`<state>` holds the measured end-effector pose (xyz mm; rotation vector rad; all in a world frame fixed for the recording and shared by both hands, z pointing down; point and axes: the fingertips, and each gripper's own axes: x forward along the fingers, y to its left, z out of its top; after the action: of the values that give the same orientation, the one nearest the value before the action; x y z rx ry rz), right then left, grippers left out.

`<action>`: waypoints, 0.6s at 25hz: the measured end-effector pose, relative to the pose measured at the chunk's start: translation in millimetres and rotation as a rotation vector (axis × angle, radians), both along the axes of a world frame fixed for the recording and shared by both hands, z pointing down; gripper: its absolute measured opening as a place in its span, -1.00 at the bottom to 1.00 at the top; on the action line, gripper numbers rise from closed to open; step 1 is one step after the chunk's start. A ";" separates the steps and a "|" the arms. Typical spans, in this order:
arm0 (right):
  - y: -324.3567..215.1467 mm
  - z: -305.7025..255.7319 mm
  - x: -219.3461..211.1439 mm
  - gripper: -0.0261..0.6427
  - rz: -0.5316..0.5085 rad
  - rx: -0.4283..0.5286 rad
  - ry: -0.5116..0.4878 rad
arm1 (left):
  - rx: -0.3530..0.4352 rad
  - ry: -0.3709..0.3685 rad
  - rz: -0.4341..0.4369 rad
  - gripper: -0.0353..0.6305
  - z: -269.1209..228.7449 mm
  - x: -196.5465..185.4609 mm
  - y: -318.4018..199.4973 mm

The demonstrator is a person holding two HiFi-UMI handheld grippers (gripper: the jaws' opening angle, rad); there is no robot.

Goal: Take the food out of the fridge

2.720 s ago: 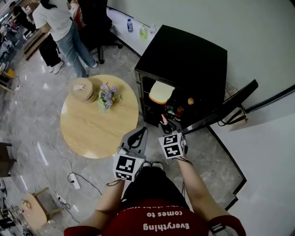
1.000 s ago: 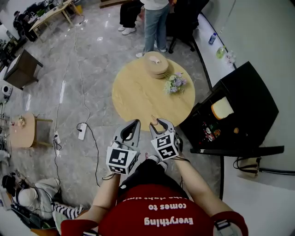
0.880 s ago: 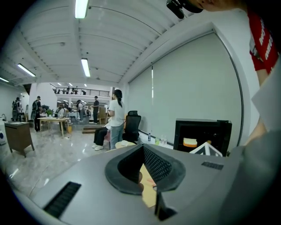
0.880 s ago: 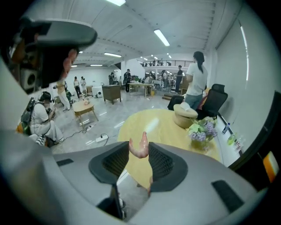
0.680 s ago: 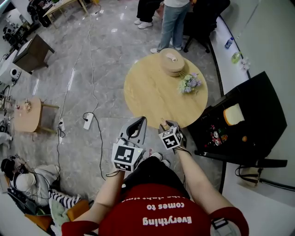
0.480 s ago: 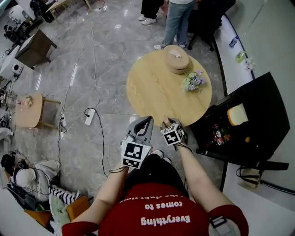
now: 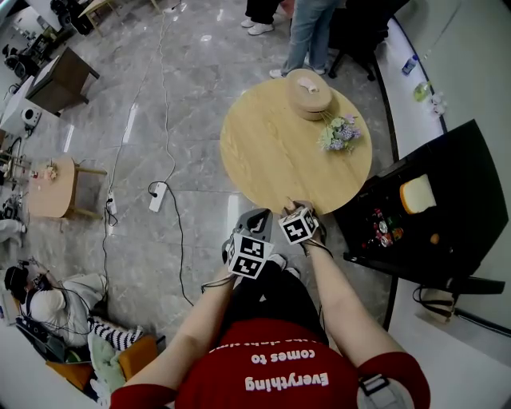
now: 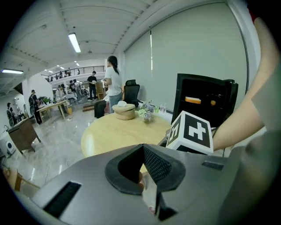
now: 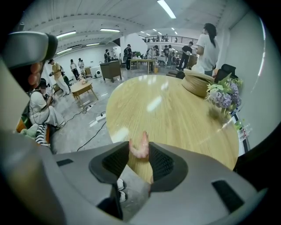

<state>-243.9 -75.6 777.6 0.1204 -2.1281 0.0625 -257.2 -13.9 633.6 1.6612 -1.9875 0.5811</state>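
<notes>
My right gripper [image 7: 294, 207] hangs over the near edge of the round wooden table [image 7: 271, 144], shut on a small pink shrimp-like piece of food [image 9: 141, 144]. In the right gripper view the food sticks up between the two pads of my right gripper [image 9: 138, 154], above the table [image 9: 175, 110]. My left gripper [image 7: 259, 217] is just beside it, lower, jaw tips together, nothing in them [image 8: 142, 148]. The black fridge [image 7: 447, 200] stands open at the right, holding a bread slice [image 7: 417, 194] and a small orange item [image 7: 434, 238].
A round woven box [image 7: 308, 89] and a bunch of flowers [image 7: 338, 134] sit at the table's far side. A person's legs [image 7: 307, 24] are beyond it. A power strip [image 7: 158, 196] with cable lies on the floor at left. The fridge door [image 7: 415, 275] swings out on my right.
I have turned from the fridge to the table. Both grippers have sunk toward the table's near edge, the left one most lately. The pink food stays in the right jaws.
</notes>
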 end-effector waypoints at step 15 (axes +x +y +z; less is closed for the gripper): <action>2.6 -13.5 19.8 -0.44 0.134 -0.128 -0.085 | -0.031 0.057 -0.002 -0.88 21.6 14.8 0.9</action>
<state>-224.1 -73.0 764.0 0.1874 -2.1919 0.2866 -242.4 -12.9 655.2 1.6393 -1.9300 0.5557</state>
